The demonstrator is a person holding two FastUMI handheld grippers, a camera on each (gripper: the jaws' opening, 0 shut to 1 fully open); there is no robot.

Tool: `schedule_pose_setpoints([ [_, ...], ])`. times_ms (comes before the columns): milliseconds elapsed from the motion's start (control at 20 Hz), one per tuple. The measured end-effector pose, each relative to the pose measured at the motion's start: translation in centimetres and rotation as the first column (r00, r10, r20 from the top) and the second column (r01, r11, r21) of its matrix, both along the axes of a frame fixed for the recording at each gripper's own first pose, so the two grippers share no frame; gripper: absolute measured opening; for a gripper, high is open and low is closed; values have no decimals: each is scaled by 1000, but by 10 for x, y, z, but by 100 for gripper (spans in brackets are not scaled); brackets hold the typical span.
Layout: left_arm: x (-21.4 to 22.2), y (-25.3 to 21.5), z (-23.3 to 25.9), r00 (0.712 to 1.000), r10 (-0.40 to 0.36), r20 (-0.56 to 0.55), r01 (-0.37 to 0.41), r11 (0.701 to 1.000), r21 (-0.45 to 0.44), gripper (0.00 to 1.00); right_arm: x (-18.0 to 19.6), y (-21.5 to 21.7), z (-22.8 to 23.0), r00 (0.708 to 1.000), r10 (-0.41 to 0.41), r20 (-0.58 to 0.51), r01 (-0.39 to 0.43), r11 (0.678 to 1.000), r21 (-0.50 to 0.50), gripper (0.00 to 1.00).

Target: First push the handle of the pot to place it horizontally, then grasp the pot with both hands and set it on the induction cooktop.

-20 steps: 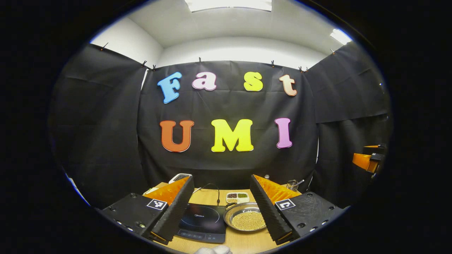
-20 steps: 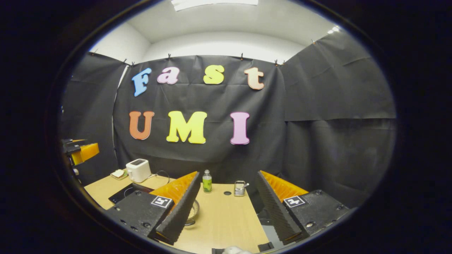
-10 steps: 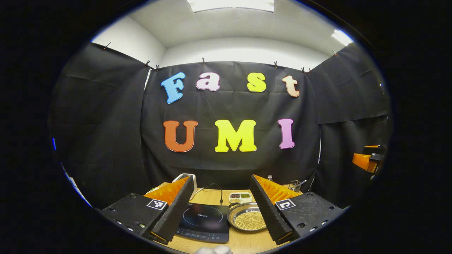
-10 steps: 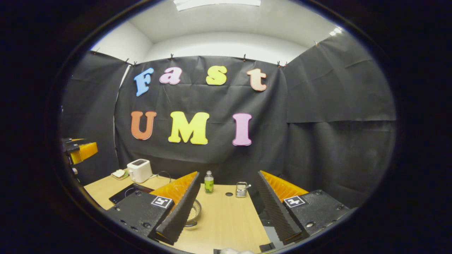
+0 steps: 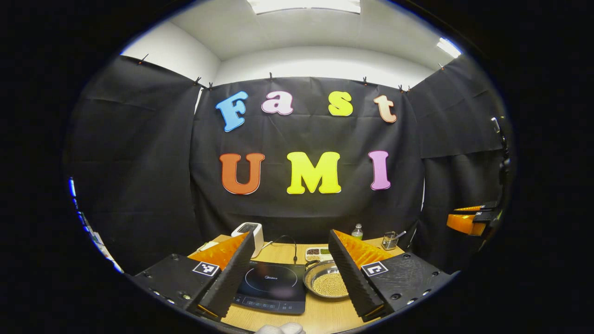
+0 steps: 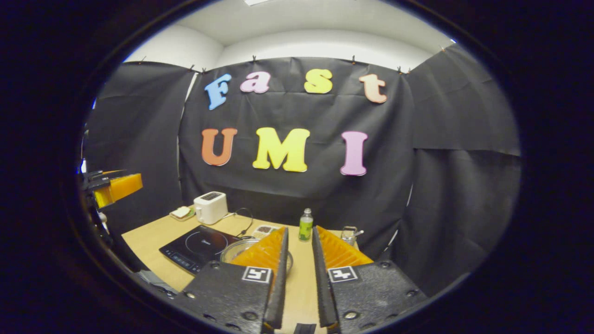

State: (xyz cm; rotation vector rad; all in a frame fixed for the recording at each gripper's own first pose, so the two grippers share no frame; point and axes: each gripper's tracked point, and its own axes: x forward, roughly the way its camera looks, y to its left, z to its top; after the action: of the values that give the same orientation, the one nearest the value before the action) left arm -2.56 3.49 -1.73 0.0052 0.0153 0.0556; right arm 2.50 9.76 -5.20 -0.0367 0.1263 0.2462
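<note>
In the left gripper view, the cooktop (image 5: 271, 286) lies on the table (image 5: 320, 317) ahead, between the fingers, with the pot (image 5: 326, 284) just right of it. Behind the cooktop stands a toaster (image 5: 248, 234); a divided dish (image 5: 317, 253) lies behind the pot. Farther back right stand a bottle (image 5: 356, 231) and a rack (image 5: 390, 240). In the right gripper view, the cooktop lies ahead left.

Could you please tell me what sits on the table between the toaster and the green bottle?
In the right gripper view, a small divided dish sits between the toaster and the green bottle.
</note>
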Motion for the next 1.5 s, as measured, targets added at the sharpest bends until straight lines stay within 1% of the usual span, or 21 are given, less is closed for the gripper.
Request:
schedule_pose_setpoints([
  [50, -1, 2, -2, 1000, 7, -2, -7, 1000, 5, 95, 5, 11, -12, 999, 31, -32, -31, 999, 9, 13],
  [100, -4, 5, -2, 1000, 18, -3, -18, 1000, 9, 95, 6, 25, -27, 994, 78, -73, -76, 997, 32, 7],
  [250, -11, 11, 0, 999, 44, 7, -44, 999, 13, 95, 19, 50, -71, 975, 144, -168, -137, 989, 56, 0],
  [350, -15, 18, -1, 998, 66, 6, -66, 998, 18, 95, 28, 62, -100, 963, 168, -208, -167, 986, 24, 4],
  [450, -16, 24, -2, 996, 89, 2, -89, 996, 15, 95, 32, 79, -132, 945, 206, -254, -209, 978, 17, 1],
  [500, -17, 28, -4, 995, 103, -4, -103, 995, 11, 95, 34, 84, -150, 934, 215, -285, -221, 975, 11, 4],
  [550, -19, 31, -7, 993, 115, -10, -115, 993, 8, 84, 38, 89, -167, 924, 223, -310, -232, 973, 8, 4],
  [600, -20, 34, -8, 992, 126, -14, -126, 992, 7, 95, 40, 95, -182, 913, 233, -334, -245, 969, 8, 4],
  [750, -23, 40, -9, 987, 161, -22, -161, 987, 11, 95, 43, 110, -228, 876, 248, -413, -276, 961, -8, 1],
  [800, -25, 43, -10, 985, 173, -28, -172, 985, 15, 84, 44, 113, -242, 863, 256, -436, -291, 957, -15, 4],
  [850, -26, 45, -11, 982, 185, -32, -184, 983, 17, 95, 46, 116, -257, 850, 261, -457, -304, 952, -22, 4],
  [950, -28, 47, -11, 978, 203, -37, -203, 979, 17, 95, 50, 122, -281, 826, 268, -496, -325, 945, -30, 1],
  [1000, -27, 47, -12, 977, 210, -43, -209, 978, 15, 95, 53, 125, -289, 817, 272, -508, -335, 941, -36, 4],
  [1050, -26, 46, -14, 976, 215, -46, -215, 977, 11, 95, 57, 127, -296, 811, 273, -517, -342, 939, -41, 0],
  [1100, -25, 46, -17, 974, 222, -54, -222, 975, 5, 95, 59, 129, -303, 805, 271, -528, -346, 937, -47, 4],
  [1200, -23, 43, -19, 970, 232, -65, -233, 972, -3, 95, 66, 134, -312, 796, 273, -540, -354, 934, -50, 4],
  [1250, -22, 42, -21, 969, 236, -70, -237, 972, -6, 84, 70, 135, -316, 788, 272, -552, -358, 932, -52, 0],
  [1300, -21, 41, -21, 968, 238, -73, -239, 971, -7, 95, 73, 135, -320, 783, 273, -559, -360, 932, -49, 4],
  [1400, -17, 39, -23, 967, 240, -82, -241, 970, -1, 95, 80, 133, -322, 779, 276, -563, -360, 932, -41, 1],
  [1450, -16, 39, -24, 966, 244, -84, -245, 970, 3, 95, 84, 132, -322, 776, 279, -565, -363, 931, -39, 4],
  [1500, -15, 39, -25, 965, 247, -86, -248, 969, 3, 95, 86, 129, -326, 773, 274, -573, -362, 931, -43, 0],
])
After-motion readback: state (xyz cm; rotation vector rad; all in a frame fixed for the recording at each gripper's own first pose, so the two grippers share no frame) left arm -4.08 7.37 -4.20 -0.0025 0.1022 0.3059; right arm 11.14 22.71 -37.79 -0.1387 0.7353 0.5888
